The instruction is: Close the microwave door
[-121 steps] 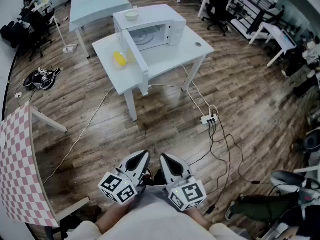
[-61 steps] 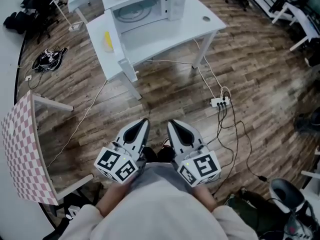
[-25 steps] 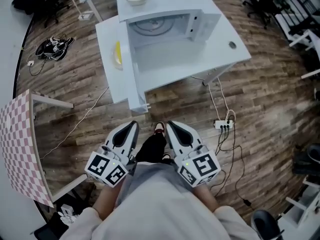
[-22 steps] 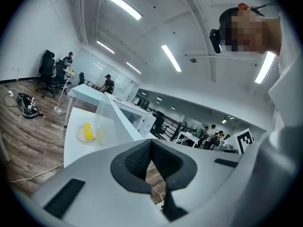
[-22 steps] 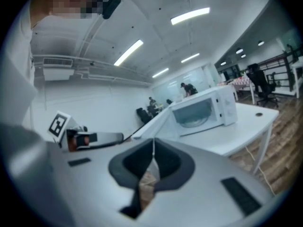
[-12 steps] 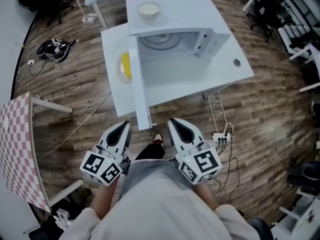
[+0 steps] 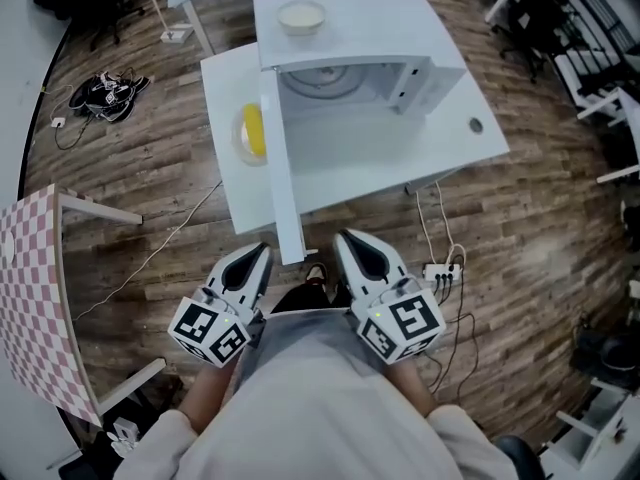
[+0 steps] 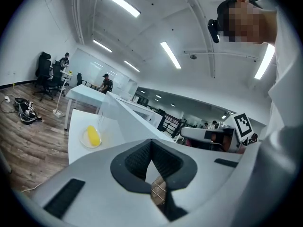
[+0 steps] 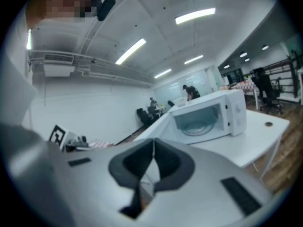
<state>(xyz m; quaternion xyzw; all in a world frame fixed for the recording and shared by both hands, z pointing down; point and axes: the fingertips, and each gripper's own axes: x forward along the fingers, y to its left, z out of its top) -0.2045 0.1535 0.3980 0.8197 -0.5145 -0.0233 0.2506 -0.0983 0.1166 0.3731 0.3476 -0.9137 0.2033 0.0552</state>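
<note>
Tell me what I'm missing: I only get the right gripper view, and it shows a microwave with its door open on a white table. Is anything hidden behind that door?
Observer: Yes. A yellow piece of food lies on a clear plate on the table, on the side of the open door away from the oven's inside.
Operator: Anything on top of the microwave?
Observer: A small pale bowl sits on the microwave roof.
Operator: And the other claw?
Observer: The left claw is shut with nothing in it, held low in front of the person and not touching the door.
</note>
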